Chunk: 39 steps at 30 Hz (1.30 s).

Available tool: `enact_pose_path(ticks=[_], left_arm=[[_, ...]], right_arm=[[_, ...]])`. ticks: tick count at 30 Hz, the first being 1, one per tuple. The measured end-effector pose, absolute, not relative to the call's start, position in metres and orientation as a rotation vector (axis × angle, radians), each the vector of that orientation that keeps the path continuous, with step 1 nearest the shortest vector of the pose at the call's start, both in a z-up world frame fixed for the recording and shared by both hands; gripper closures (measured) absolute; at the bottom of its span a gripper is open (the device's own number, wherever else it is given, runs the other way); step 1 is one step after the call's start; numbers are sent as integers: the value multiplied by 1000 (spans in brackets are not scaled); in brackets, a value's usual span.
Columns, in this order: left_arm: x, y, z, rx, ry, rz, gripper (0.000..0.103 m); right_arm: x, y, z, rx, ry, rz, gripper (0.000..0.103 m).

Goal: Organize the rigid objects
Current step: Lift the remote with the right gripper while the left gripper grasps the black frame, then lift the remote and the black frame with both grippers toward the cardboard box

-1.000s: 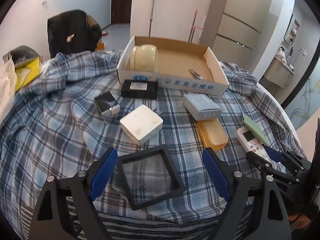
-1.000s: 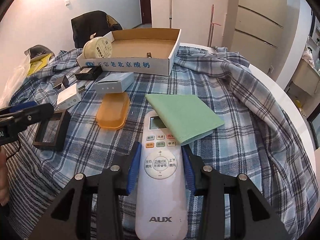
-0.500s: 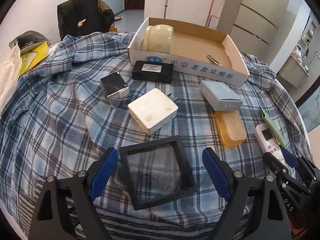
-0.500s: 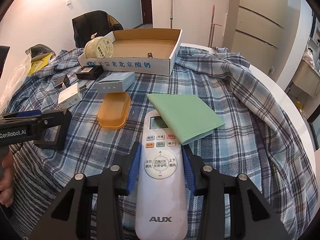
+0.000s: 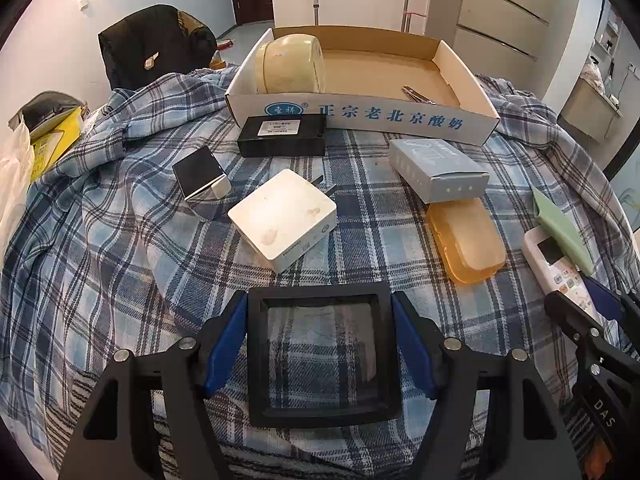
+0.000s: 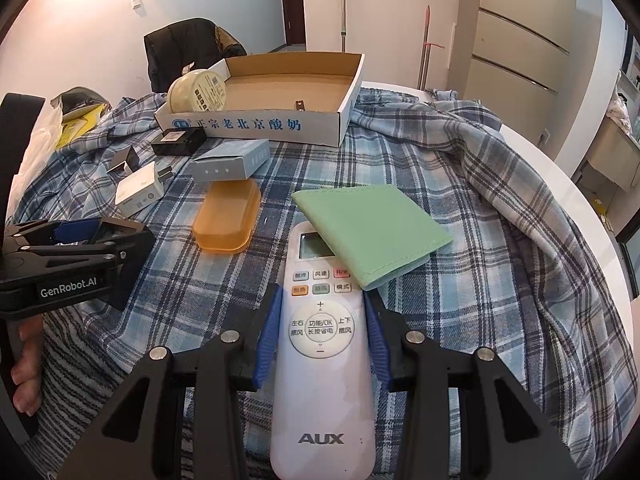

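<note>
Your left gripper (image 5: 320,344) is closing around the black square frame (image 5: 322,354), which lies flat on the plaid cloth (image 5: 120,240); the blue pads (image 5: 224,344) sit right against both side edges of the frame, touching or as good as. Your right gripper (image 6: 320,332) pinches the white AUX remote (image 6: 322,380) across its middle, pads pressed on both sides, remote lying flat with its screen end away from you. A green wallet-like pouch (image 6: 368,228) overlaps the remote's top right corner, covering part of the screen. Just left of the remote's far end lies the orange translucent case (image 6: 228,216), and beyond that, touching or nearly so, the grey-blue carton (image 6: 230,162). From the left wrist view, the white square box (image 5: 282,218) sits just beyond the frame, a small black-and-white cube (image 5: 200,172) further left, and a black flat box (image 5: 282,136) against the front wall of the open cardboard tray (image 5: 400,118). Inside the tray a cream round container (image 5: 290,64) lies on its side in the left corner, and a small metal item (image 5: 416,94) near the right wall, too small to identify. Your fingers (image 6: 26,360) show at the left edge of the right wrist view.
</note>
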<state>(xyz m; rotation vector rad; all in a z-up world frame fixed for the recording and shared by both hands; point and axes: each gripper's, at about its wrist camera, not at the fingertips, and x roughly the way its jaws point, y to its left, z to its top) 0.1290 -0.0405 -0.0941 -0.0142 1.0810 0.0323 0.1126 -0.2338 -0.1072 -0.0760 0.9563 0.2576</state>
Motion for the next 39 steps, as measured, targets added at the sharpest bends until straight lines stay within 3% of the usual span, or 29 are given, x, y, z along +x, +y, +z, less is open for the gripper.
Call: enact_pose_path(ticks=[15,26,39], left_arm=[[146,-43,-67,-26,1074,-188,31],[132,-59,-90,182,1067,-139,31],[125,-56,-95,186,1071,-153,31]], right_arm=[[115,-234,-111,-70,979,254,64],[115,-234,-110,-72,977,255,64],[116,-234,-111,-71,988,258,64]])
